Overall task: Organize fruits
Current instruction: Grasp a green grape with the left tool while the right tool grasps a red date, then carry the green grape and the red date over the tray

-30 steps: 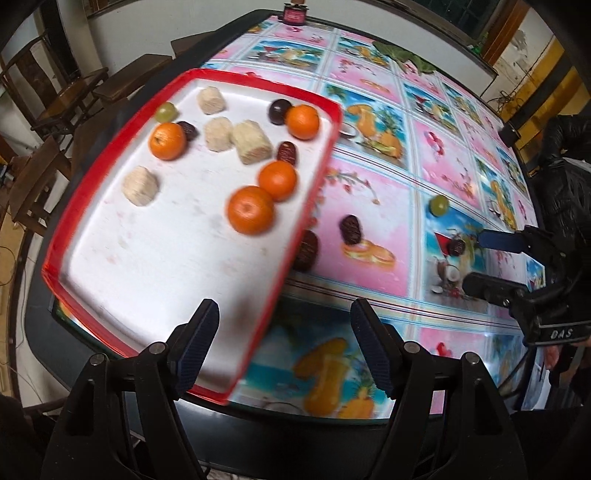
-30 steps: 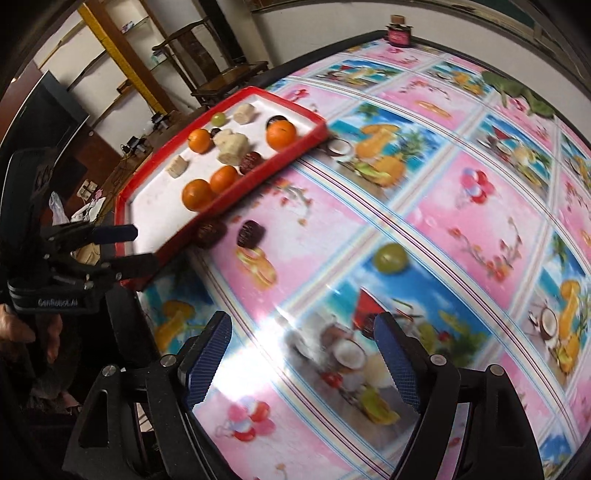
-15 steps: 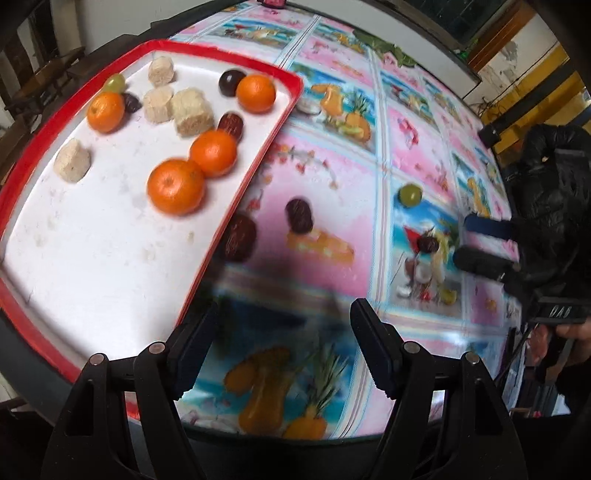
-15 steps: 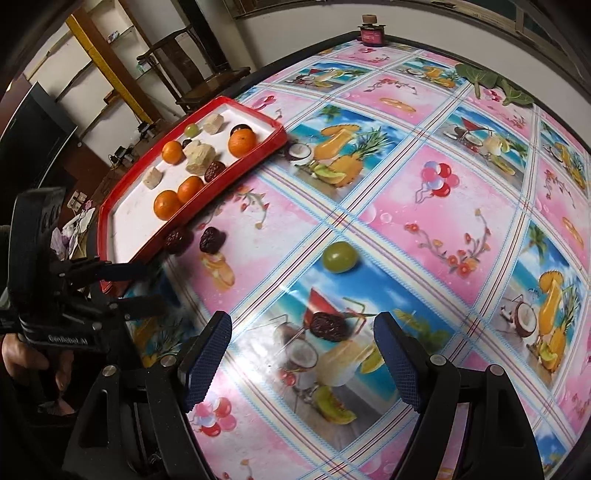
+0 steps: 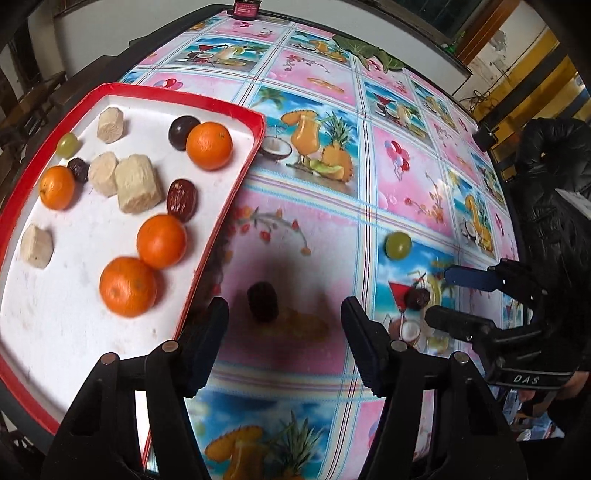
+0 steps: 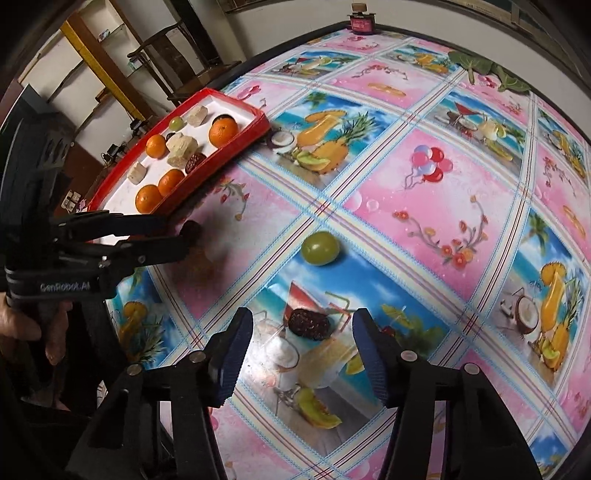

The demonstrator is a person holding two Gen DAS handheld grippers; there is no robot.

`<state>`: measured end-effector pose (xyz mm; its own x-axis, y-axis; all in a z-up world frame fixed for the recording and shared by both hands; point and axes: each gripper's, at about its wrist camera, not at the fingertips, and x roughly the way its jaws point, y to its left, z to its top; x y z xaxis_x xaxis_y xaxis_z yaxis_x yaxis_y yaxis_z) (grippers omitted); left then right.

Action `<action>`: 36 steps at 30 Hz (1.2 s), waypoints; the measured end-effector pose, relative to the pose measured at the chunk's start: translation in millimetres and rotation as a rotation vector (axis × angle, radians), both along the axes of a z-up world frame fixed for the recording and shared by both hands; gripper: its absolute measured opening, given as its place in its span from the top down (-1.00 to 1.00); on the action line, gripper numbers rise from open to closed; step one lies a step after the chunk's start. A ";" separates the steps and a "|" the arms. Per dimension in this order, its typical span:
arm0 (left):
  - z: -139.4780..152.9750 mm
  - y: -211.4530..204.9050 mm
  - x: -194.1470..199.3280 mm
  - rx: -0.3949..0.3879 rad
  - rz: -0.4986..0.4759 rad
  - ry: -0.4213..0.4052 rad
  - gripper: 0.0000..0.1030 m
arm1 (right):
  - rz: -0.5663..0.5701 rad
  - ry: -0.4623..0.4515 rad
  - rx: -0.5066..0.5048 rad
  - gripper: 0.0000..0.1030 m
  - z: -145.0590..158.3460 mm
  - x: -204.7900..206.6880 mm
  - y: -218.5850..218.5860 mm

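Note:
A red-rimmed white tray (image 5: 236, 177) (image 6: 243, 142) holds several oranges (image 5: 209, 145), dark dates, a green grape and beige blocks. My left gripper (image 5: 284, 325) is open, straddling a dark date (image 5: 263, 301) on the tablecloth just right of the tray. My right gripper (image 6: 301, 336) is open, with another dark date (image 6: 308, 324) lying between its fingertips. A green grape (image 6: 320, 248) (image 5: 398, 244) lies on the cloth beyond it. The right gripper shows in the left wrist view (image 5: 439, 297), the left in the right wrist view (image 6: 173, 236).
The table carries a pink and blue fruit-print cloth (image 6: 424, 192). A small dark red jar (image 5: 245, 7) (image 6: 362, 23) stands at the far edge. Wooden chairs (image 6: 166, 44) and shelves stand beyond the table on the left.
Both grippers have moved forward and lower toward the table. The left one now straddles the date beside the tray; the right one has closed in on its date. Both stay open.

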<state>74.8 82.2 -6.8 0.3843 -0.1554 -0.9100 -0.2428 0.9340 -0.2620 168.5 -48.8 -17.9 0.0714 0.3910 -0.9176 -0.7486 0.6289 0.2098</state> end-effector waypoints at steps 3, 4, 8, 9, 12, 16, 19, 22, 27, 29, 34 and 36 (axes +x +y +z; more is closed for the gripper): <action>3.7 -4.0 11.2 -0.005 -0.025 -0.009 -0.21 | -0.001 0.004 0.004 -0.12 1.8 3.4 1.4; 4.6 -7.0 16.1 -0.008 -0.037 -0.010 -0.21 | 0.002 0.006 0.003 -0.12 1.6 3.9 2.1; 4.1 -28.5 42.5 -0.022 -0.115 -0.007 -0.12 | 0.004 0.026 -0.011 0.04 -5.1 3.5 3.1; 2.7 -35.8 49.9 -0.020 -0.142 -0.001 -0.05 | 0.001 0.027 -0.013 0.09 -7.0 3.0 2.8; 0.5 -54.7 65.9 -0.017 -0.212 0.006 -0.03 | -0.013 0.013 -0.019 0.36 -14.6 2.1 1.6; 0.4 -72.7 74.3 -0.002 -0.286 0.009 0.00 | -0.054 0.018 -0.013 0.46 -19.4 1.2 -8.3; -4.2 -82.8 76.9 0.011 -0.330 0.025 0.04 | -0.064 0.012 -0.020 0.46 -18.8 0.9 -21.3; -11.7 -92.4 78.6 0.022 -0.360 0.046 0.40 | -0.079 0.020 -0.026 0.46 -18.6 2.3 -32.2; -18.1 -97.5 80.7 0.037 -0.358 0.050 0.62 | -0.092 0.025 -0.023 0.46 -16.7 3.3 -37.0; -17.1 -94.5 78.7 0.026 -0.349 0.048 0.63 | -0.088 0.021 -0.018 0.46 -14.5 2.2 -35.0; -14.3 -81.2 64.4 0.018 -0.309 0.062 0.63 | -0.067 0.018 -0.009 0.46 -11.8 1.9 -24.4; -12.3 -73.9 54.7 0.011 -0.288 0.062 0.63 | -0.053 0.013 -0.005 0.46 -10.6 0.1 -18.5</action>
<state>129.4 8.3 -19.1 0.2691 -0.2401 -0.9327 0.0177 0.9695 -0.2445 168.6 -67.3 -28.5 0.0797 0.3820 -0.9207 -0.7111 0.6691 0.2161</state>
